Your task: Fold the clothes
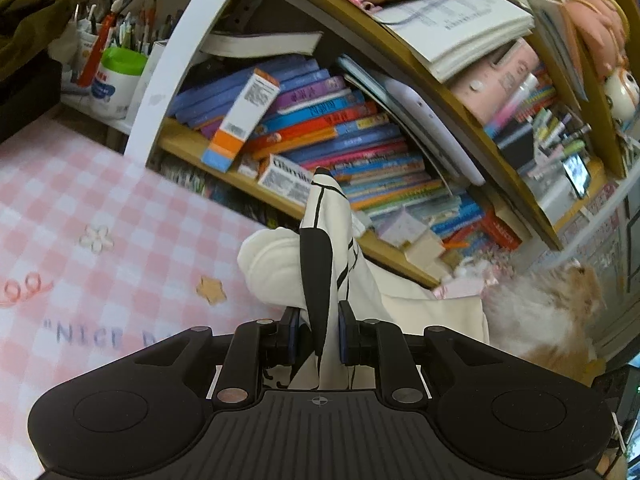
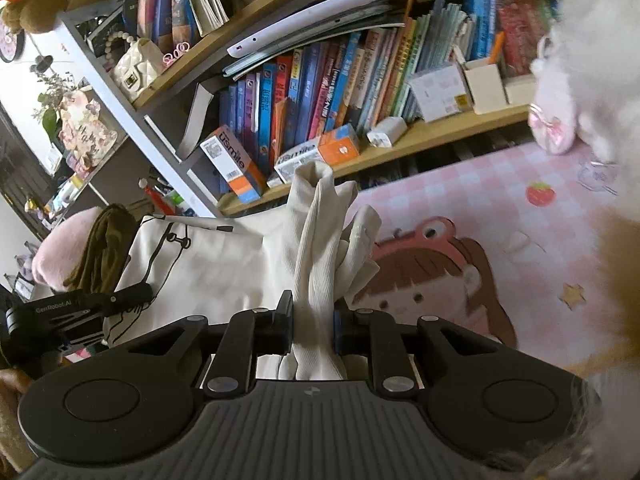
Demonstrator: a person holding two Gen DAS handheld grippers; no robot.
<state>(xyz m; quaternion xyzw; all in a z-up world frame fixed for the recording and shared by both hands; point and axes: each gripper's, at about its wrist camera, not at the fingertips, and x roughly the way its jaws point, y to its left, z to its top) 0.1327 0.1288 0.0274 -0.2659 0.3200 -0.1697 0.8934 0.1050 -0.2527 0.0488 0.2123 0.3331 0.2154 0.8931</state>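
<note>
A cream garment with black line print (image 1: 320,248) is held up over the pink checked mat (image 1: 100,200). My left gripper (image 1: 319,334) is shut on a bunched edge of it with a black patch. My right gripper (image 2: 313,330) is shut on a ribbed cream part of the same garment (image 2: 316,248). The garment spans between the two grippers and hangs down towards the mat (image 2: 480,208). The left gripper (image 2: 80,308) shows at the left of the right wrist view, at the garment's far edge.
A wooden bookshelf (image 1: 360,140) packed with books and boxes stands just behind the mat. A fluffy white and orange plush (image 1: 552,312) sits at the right. A pink cushion with an olive cloth (image 2: 92,248) lies at the left. Pen cups (image 1: 116,68) stand far left.
</note>
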